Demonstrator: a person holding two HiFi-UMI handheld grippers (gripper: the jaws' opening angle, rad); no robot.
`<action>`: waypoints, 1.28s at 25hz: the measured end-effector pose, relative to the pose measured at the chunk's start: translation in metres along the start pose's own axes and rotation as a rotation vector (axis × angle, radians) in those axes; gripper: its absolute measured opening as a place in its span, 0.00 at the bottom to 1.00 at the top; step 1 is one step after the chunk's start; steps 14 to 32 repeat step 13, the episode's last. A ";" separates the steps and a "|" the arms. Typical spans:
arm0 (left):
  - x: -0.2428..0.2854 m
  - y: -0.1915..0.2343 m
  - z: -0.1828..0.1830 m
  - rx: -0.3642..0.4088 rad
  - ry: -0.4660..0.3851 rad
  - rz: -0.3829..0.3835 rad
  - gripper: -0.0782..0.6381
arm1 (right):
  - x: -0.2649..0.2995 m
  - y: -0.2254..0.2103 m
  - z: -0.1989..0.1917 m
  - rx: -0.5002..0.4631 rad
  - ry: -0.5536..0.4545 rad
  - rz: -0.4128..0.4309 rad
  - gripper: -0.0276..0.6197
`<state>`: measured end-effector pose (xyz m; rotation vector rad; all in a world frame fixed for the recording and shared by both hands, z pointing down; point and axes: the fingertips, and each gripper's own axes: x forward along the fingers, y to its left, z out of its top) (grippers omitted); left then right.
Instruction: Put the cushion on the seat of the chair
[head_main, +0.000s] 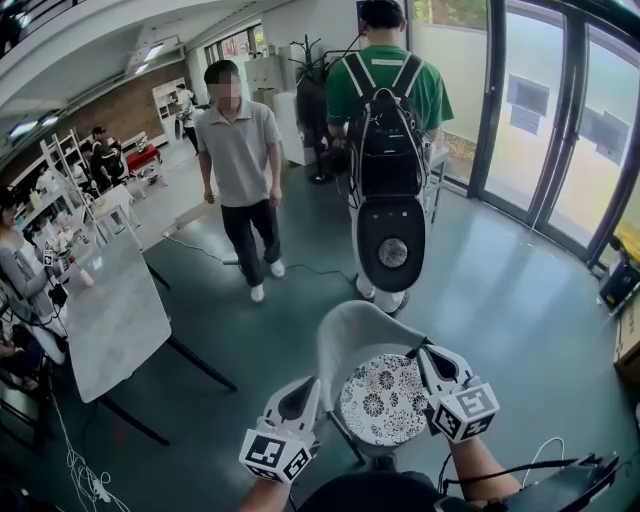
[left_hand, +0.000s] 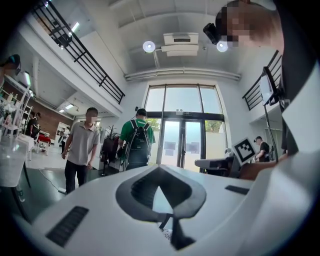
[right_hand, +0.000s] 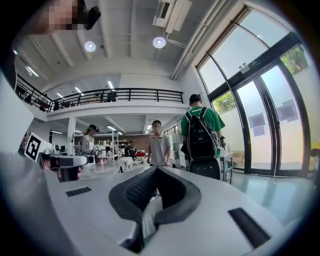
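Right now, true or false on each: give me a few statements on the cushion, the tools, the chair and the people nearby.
1. The round black-and-white patterned cushion is between the left tool and the right tool. True.
2. Both tools are open. False: both are shut on the cushion's edges.
3. The cushion lies on the floor. False: it is over the pale grey chair.
4. The person in the green shirt faces us. False: the back is turned, with a black backpack showing.
5. A pale marble-look table stands to the chair's left in the head view. True.
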<state>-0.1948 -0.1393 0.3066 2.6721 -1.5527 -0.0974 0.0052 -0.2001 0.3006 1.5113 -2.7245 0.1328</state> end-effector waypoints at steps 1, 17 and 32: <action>0.000 0.000 0.000 0.002 0.000 0.001 0.12 | 0.001 0.000 0.000 -0.002 0.000 0.001 0.06; -0.006 0.015 0.000 0.011 0.004 0.030 0.12 | 0.006 0.007 0.004 -0.004 -0.017 -0.003 0.06; -0.006 0.015 0.000 0.011 0.004 0.030 0.12 | 0.006 0.007 0.004 -0.004 -0.017 -0.003 0.06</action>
